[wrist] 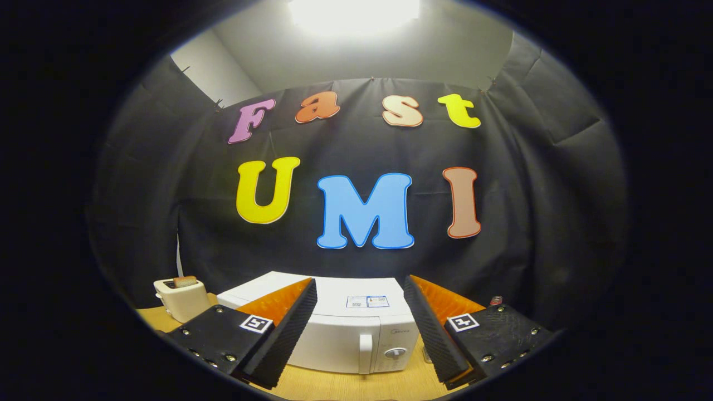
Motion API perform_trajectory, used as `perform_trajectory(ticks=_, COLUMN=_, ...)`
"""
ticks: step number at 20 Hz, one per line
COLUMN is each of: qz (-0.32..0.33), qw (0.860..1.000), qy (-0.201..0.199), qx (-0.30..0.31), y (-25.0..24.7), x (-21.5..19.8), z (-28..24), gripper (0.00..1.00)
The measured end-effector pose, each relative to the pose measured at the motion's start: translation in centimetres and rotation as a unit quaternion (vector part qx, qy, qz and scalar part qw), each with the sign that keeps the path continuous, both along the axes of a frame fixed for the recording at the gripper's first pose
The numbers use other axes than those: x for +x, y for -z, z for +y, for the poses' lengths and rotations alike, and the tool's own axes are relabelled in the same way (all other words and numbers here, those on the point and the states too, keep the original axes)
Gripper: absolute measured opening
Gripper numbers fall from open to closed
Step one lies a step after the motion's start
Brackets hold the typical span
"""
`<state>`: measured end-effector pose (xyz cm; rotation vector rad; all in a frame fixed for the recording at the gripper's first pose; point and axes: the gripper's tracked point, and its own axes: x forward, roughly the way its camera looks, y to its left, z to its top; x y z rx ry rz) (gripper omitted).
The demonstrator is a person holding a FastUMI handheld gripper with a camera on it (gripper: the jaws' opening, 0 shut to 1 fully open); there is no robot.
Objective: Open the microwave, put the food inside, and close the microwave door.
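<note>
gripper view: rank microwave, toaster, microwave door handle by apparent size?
1. microwave, seen between and beyond the open jaws of the gripper.
2. toaster, beside it.
3. door handle.
The toaster sits slightly farther back, so its true size is less certain.

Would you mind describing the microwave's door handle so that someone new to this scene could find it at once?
Start at the white microwave on the wooden table, seen between and just beyond the open gripper fingers, with a cream toaster to its side. On its front, the handle is a vertical white bar. It stands right beside the round control knob, and is long and upright where the knob is small and circular.
</note>
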<state>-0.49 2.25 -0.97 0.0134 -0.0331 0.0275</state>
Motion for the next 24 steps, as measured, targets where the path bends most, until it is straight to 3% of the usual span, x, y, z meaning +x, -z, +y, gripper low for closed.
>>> perform_trajectory(ticks=7, qz=-0.037, qw=0.999, qy=-0.009, qx=-0.01, y=2.4, x=-1.5, z=0.5, gripper=0.98)
perform_trajectory(ticks=14, qz=-0.007, qw=0.999, qy=-0.028, qx=-0.026, y=8.9, x=-1.7, z=-0.3, gripper=0.99)
perform_trajectory(ticks=24, qz=0.093, qw=0.995, qy=-0.034, qx=-0.025, y=20.4, x=3.0, z=-1.4, gripper=0.98)
